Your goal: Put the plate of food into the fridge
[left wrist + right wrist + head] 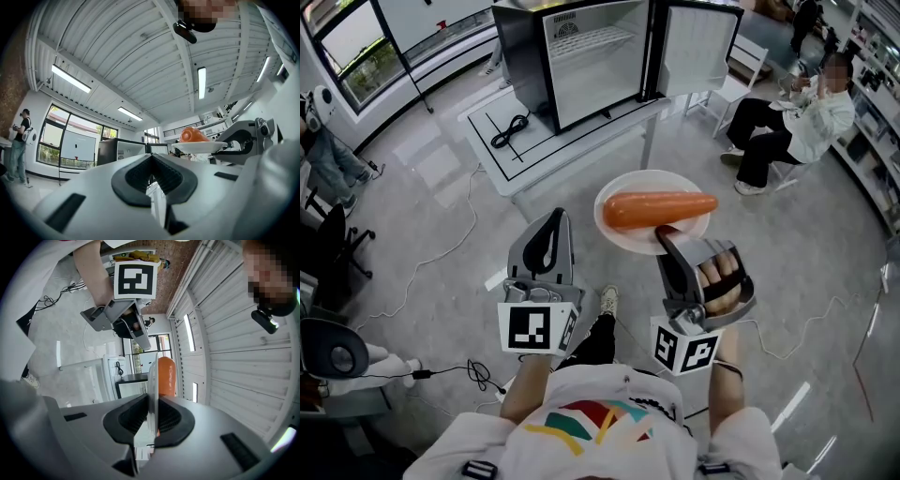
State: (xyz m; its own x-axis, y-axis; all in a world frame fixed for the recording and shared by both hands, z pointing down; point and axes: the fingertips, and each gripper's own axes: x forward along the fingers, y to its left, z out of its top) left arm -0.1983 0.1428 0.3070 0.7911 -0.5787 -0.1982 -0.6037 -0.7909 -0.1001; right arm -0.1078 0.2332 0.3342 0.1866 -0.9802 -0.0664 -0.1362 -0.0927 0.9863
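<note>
A white plate (623, 199) carries a long orange piece of food (659, 208); it hangs in the air in front of me. My right gripper (670, 238) is shut on the plate's near rim. In the right gripper view the plate (152, 376) stands edge-on between the pads, with the orange food (166, 376) beyond. My left gripper (550, 225) hangs left of the plate, shut and holding nothing; its pads (140, 177) meet. From there the plate (199, 146) shows at the right. The small fridge (581, 56) stands ahead on a white table (497, 155), door open.
A black cable (511, 129) lies on the table left of the fridge. A person (792, 122) sits on a chair at the right, by shelves. Cables trail over the grey floor (441, 253). Another person (323, 150) stands at the far left.
</note>
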